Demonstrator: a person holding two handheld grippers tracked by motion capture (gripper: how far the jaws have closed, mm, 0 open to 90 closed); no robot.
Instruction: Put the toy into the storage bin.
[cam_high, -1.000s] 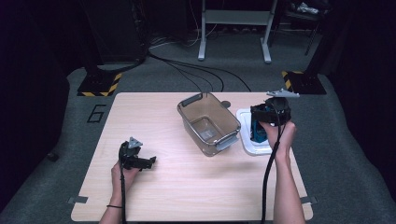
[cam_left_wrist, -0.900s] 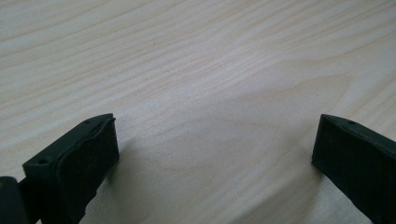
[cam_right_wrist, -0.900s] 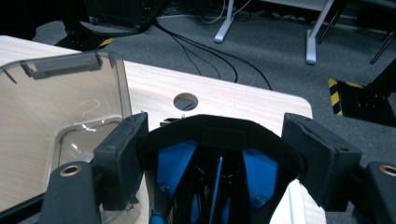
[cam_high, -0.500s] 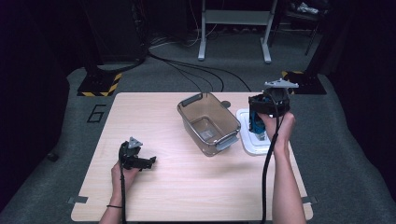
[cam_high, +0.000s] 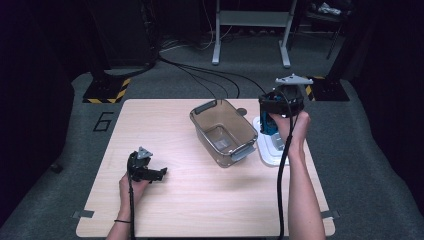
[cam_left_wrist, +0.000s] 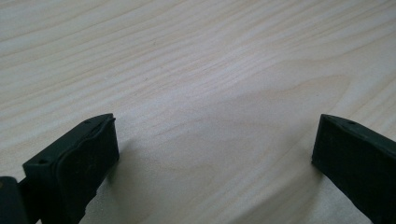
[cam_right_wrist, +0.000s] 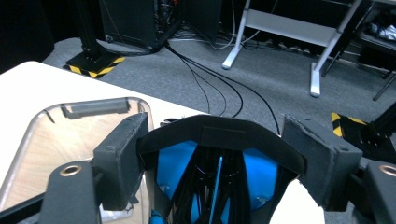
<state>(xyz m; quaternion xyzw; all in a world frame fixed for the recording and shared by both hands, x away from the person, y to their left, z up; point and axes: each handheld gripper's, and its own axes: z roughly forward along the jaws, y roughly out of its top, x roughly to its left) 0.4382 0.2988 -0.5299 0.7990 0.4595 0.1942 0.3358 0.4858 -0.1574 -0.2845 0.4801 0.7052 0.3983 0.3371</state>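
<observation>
Your right gripper (cam_high: 270, 119) clamps the blue-black holder (cam_right_wrist: 219, 177) by its stiff, light rim, clear bin (cam_high: 225, 131) at nine o'clock; left gripper (cam_high: 150, 172) wide open, empty.

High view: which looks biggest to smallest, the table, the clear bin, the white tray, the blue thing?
1. Table.
2. Clear bin.
3. White tray, partly hidden by the hand.
4. Blue thing, held in the right tool; it sits higher, nearer the camera, so its rank against the tray is unsure.
</observation>
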